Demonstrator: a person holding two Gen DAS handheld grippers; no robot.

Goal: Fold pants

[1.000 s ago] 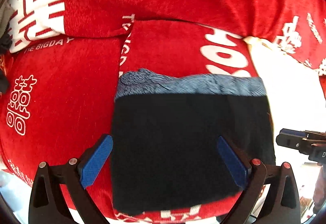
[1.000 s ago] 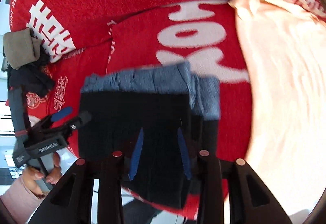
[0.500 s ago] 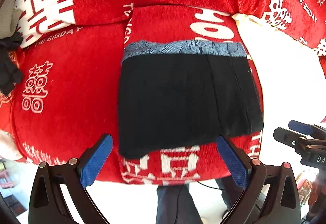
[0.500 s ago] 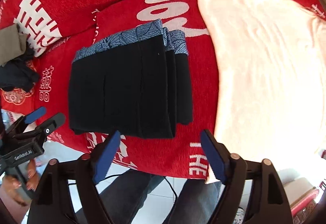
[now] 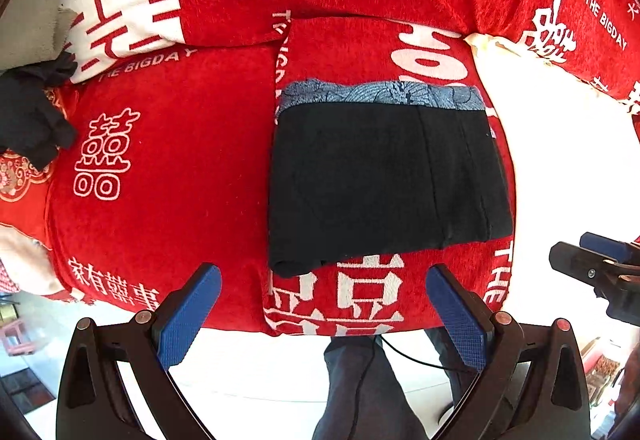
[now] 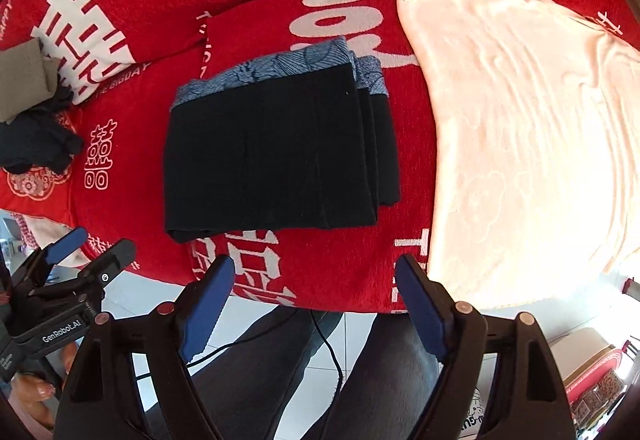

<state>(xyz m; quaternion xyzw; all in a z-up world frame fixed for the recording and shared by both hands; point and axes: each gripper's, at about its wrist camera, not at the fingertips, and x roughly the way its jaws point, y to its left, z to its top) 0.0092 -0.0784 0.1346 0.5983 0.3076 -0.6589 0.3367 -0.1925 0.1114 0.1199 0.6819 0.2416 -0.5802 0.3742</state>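
Nearest you, your left gripper (image 5: 322,310) is spread wide with nothing between its blue pads (image 5: 188,310), hanging off the front edge of the red cover (image 5: 168,168). Your right gripper (image 6: 314,306) is spread just as wide and holds nothing, also short of that edge. Below both you see your own legs (image 6: 384,368) and a thin black cable (image 6: 332,352). Past the edge, the pants (image 6: 276,156) lie folded into a flat dark rectangle on the cover, apart from both grippers, their patterned blue waistband (image 5: 380,94) on the far side. Just to their right lies a pale cream cloth (image 6: 520,128). Far left sits a dark bundle (image 5: 32,124) with what may be a grey-brown folded cloth (image 5: 30,20) behind it
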